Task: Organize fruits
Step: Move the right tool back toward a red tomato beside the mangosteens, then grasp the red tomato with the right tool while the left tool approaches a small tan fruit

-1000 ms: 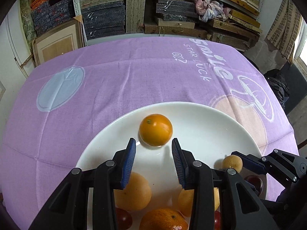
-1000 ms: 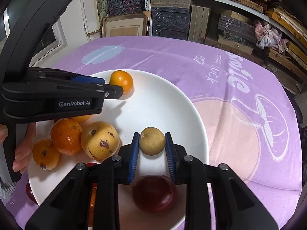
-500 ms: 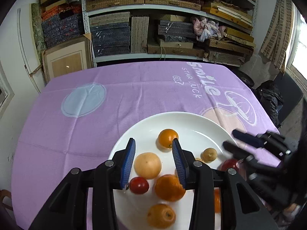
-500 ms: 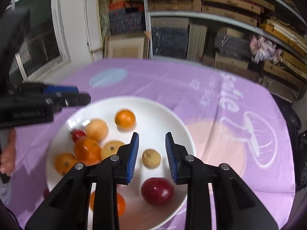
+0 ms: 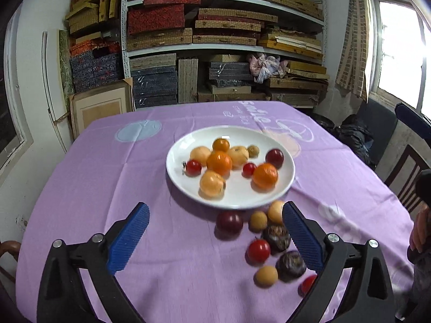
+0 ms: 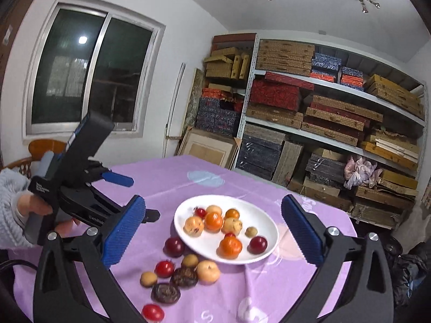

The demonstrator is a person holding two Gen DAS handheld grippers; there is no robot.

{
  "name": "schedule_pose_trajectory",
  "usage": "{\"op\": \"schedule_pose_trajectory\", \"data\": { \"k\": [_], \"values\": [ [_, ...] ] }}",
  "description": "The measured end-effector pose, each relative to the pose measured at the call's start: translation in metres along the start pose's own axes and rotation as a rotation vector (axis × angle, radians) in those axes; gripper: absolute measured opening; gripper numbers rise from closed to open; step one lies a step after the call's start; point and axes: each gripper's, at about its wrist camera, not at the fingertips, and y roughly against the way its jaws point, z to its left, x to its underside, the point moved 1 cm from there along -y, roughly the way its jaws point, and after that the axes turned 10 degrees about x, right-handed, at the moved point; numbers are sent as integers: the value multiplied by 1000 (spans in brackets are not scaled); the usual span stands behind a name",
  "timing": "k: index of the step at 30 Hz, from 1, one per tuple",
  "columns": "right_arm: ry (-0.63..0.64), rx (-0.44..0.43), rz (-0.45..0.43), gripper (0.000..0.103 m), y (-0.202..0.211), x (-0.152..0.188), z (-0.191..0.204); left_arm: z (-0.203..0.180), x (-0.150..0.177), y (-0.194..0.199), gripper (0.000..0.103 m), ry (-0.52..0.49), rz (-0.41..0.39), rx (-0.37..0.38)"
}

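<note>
Since a second ago both grippers have drawn back from the plate, and their jaws, then narrow around a small orange and a small brown fruit, are now opening wide. The left gripper [image 5: 215, 231] has nothing between its blue pads [image 5: 129, 238]; it hangs above the near part of the table. The right gripper [image 6: 212, 227] is also empty, its fingers spread far apart and clear of every fruit.

The white plate [image 5: 177, 173] stands near the middle of the table, on the purple tablecloth [image 5: 107, 183]. In it lie two oranges [image 5: 219, 162], some pale yellow fruits, small red ones, a dark plum [image 5: 274, 158] and the small brown fruit [image 5: 253, 150].

More fruit lies on the cloth just beside the near edge of the plate: another plum [image 5: 229, 222], a cherry tomato [image 5: 258, 250], two dark wrinkled fruits [image 5: 277, 238] and a few small tan ones.

A person's hand [image 6: 35, 207] in a grey sleeve holds the left gripper.
</note>
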Motion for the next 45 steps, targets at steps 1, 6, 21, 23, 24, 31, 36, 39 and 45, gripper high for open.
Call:
{"op": "schedule_pose_trajectory", "data": {
  "k": [1,6,21,23,24,31,36,39,45],
  "values": [
    [19,7,19,99,2,15,8,-5,14,-3,100,-10,17,-4],
    [112,-71,273,99,-12,84,46,-21,65,-9,100,-44,47,-30],
    [-23,-189,549,78,-46,112,52,17,92,-42,100,173,216,14],
    [-19,-194,571,69,-51,112,56,18,92,-43,100,177,223,14],
    [-17,-195,575,68,-52,113,57,18,94,-42,100,177,223,13],
    [5,-216,605,53,-60,113,65,10,96,-48,100,124,261,-36],
    [7,-217,609,50,-61,114,67,8,96,-49,100,100,275,-48],
    [-1,-212,609,42,-62,114,66,8,96,-49,100,100,275,-48],
    [3,-222,608,31,-64,114,67,8,96,-49,100,100,275,-48]
  ]
}}
